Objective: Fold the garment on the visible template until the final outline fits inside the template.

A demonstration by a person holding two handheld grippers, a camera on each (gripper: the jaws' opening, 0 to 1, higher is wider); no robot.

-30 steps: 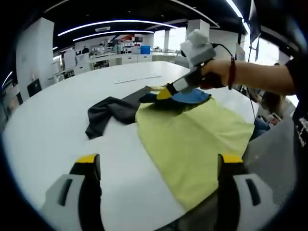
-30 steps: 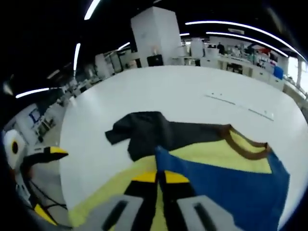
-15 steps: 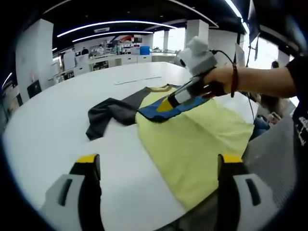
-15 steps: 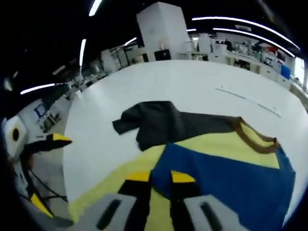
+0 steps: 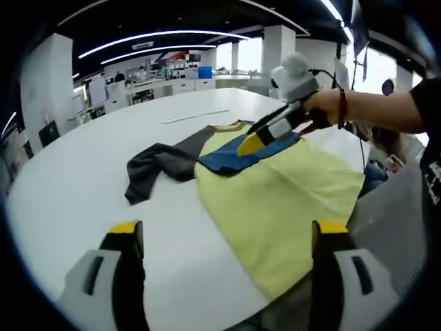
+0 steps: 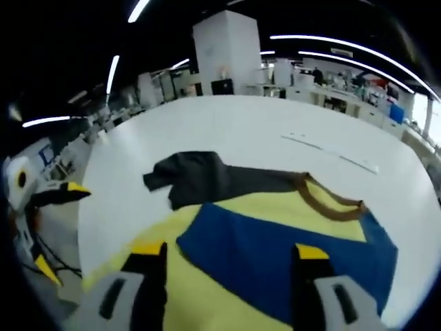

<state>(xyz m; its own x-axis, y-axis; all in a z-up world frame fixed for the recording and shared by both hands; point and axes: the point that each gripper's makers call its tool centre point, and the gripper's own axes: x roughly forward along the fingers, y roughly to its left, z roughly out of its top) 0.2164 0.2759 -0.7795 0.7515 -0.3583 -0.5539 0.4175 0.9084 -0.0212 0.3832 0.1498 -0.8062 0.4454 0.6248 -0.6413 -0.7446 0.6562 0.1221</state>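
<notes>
A large open-plan workroom with a dark ceiling (image 5: 172, 14); long curved strip lights (image 5: 162, 36) run across it; a broad white round table (image 5: 76, 172) spreads across the foreground; a thick white square pillar (image 6: 225, 52) rises behind the table; further white pillars (image 5: 280, 40) stand near bright windows (image 5: 255, 54); along the far wall, white counters (image 5: 176, 85) carry cluttered equipment and a blue bin (image 5: 205, 72); more desks (image 6: 331, 96) line the far side.
</notes>
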